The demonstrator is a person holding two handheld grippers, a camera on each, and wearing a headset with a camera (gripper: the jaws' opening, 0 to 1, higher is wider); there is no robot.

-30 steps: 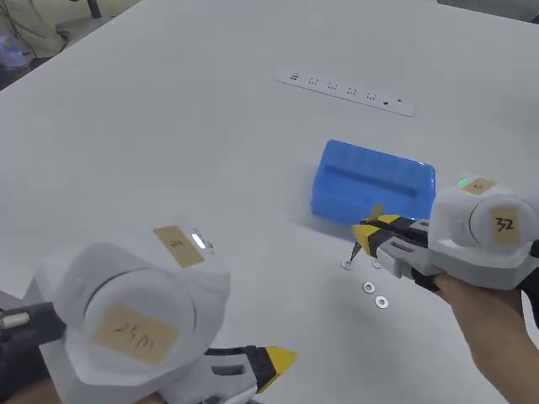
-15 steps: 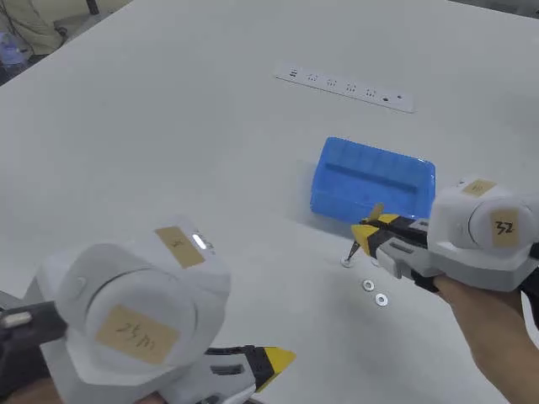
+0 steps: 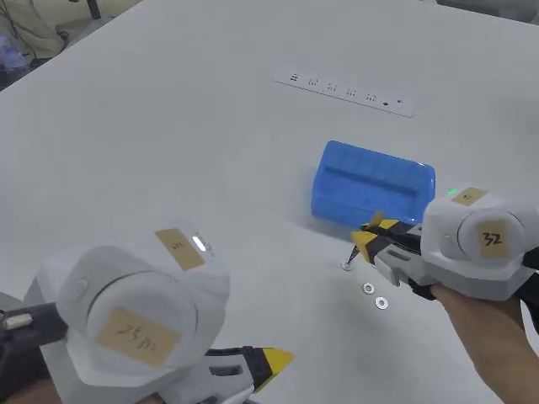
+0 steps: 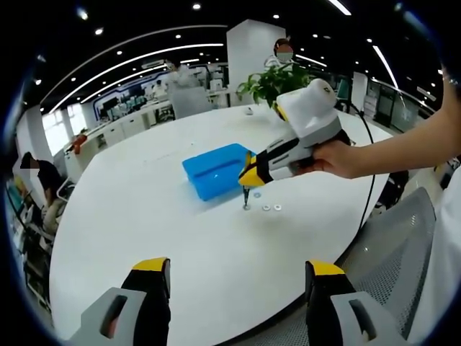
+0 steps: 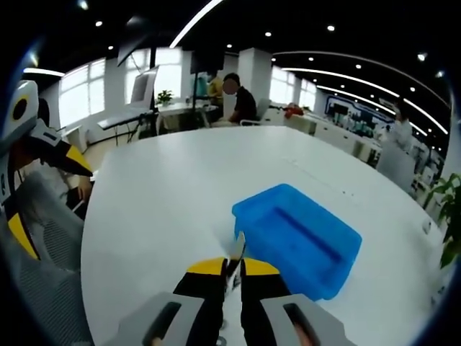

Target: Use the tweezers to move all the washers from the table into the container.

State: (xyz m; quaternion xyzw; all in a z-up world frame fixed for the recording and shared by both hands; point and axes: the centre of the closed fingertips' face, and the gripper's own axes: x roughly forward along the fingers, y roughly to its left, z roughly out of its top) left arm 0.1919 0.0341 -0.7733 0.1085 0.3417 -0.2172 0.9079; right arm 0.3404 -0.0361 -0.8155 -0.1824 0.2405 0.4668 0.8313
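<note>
Three small metal washers lie on the white table [image 3: 168, 143] in front of the blue container [image 3: 373, 185]: one washer [image 3: 346, 266] at the left, a second washer [image 3: 368, 289], and a third washer [image 3: 382, 302]. My right gripper [image 3: 368, 235] is shut on the tweezers [image 3: 352, 252], whose tip points down at the leftmost washer; whether it touches is unclear. In the right gripper view the tweezers [image 5: 236, 252] stick out of the shut right gripper [image 5: 232, 270] toward the container [image 5: 299, 241]. My left gripper [image 4: 234, 277] stands open and empty, low and near the table's front edge [image 3: 271, 364].
A white power strip [image 3: 344, 91] lies beyond the container. In the left gripper view the container [image 4: 216, 169] and washers [image 4: 266, 208] sit mid-table with a hand holding the right gripper [image 4: 248, 176] over them. Office desks, people and a plant stand in the background.
The right gripper's body has drifted slightly left and down. The tweezers' tip stays by the leftmost washer. The left gripper has not moved.
</note>
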